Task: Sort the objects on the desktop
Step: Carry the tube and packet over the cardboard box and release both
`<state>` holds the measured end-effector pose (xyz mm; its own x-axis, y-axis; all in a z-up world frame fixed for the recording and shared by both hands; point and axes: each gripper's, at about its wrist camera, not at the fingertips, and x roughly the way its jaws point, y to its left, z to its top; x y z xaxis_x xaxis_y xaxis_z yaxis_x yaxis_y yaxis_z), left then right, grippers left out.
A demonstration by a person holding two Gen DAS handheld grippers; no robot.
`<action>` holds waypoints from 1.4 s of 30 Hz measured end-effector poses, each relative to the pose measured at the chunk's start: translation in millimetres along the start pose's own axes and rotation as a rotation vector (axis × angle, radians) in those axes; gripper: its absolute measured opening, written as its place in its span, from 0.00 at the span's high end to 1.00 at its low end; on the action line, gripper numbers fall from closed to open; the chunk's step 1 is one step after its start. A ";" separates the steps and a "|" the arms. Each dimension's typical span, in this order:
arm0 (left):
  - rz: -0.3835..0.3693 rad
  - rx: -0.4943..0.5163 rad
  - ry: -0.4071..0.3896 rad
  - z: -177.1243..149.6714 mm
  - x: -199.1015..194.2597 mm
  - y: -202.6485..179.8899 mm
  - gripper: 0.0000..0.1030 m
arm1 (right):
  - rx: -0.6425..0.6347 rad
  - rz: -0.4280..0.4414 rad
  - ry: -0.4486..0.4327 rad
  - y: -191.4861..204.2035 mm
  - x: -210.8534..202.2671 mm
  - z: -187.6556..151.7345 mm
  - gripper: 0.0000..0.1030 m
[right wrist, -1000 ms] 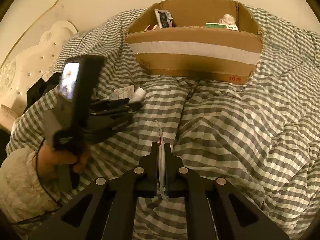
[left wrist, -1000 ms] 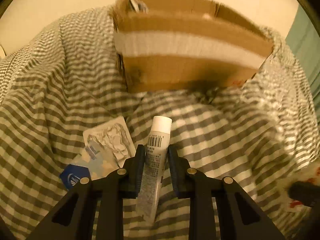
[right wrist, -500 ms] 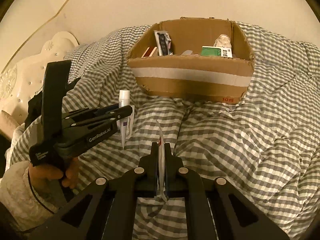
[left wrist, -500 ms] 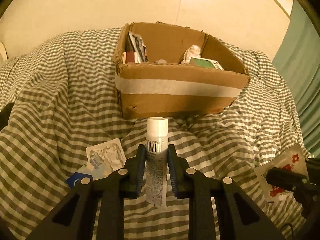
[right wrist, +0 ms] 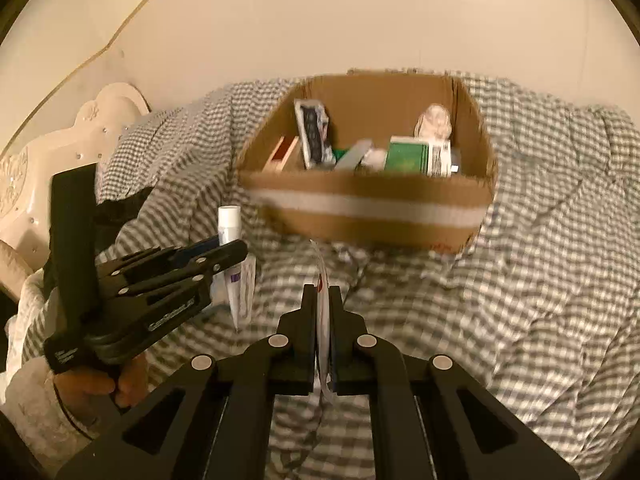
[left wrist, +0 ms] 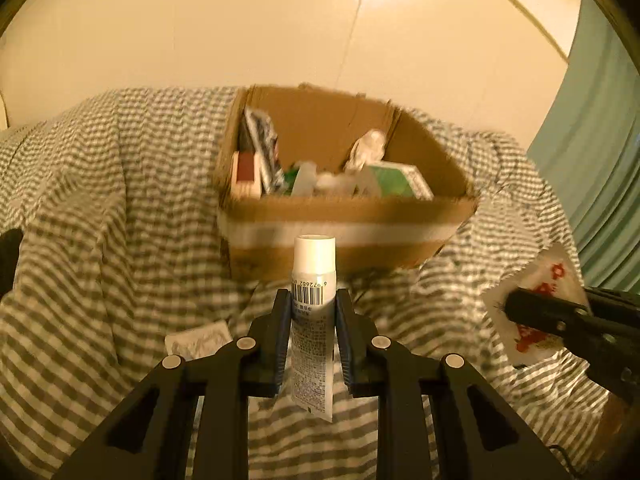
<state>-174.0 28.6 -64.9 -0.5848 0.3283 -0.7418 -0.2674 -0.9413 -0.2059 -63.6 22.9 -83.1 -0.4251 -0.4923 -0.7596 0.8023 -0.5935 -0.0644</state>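
White-capped tube [left wrist: 313, 336] upright between left gripper [left wrist: 313, 340] jaws, cap above

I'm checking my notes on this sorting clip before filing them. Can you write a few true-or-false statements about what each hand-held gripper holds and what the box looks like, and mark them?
1. The left hand-held gripper grips a white squeeze tube with a barcode. True.
2. The tube's cap points back toward the camera. False: the cap points away, toward the brown cardboard box with a white tape band.
3. The right hand-held gripper is open and empty. False: it is shut on a thin flat sachet with red print.
4. The cardboard box is empty. False: it already holds several items, including a green packet.
5. The box sits on grey-and-white checked bedding. True.
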 end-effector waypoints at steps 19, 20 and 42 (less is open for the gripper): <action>-0.016 -0.020 -0.189 96.3 5.9 -6.3 0.78 | -0.020 0.022 -0.182 -19.7 -0.4 104.2 0.95; -0.015 -0.010 -0.195 102.2 11.2 -8.7 0.78 | -0.017 0.017 -0.186 -24.7 2.1 111.6 0.95; 0.198 0.079 -0.214 123.9 41.3 -29.2 0.11 | 0.112 -0.028 -0.157 -89.7 43.5 144.2 0.40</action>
<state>-285.2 79.3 -10.5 -0.7773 0.1559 -0.6096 -0.1858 -0.9825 -0.0143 -214.6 -37.1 -17.1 -0.5142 -0.5628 -0.6472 0.7412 -0.6713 -0.0051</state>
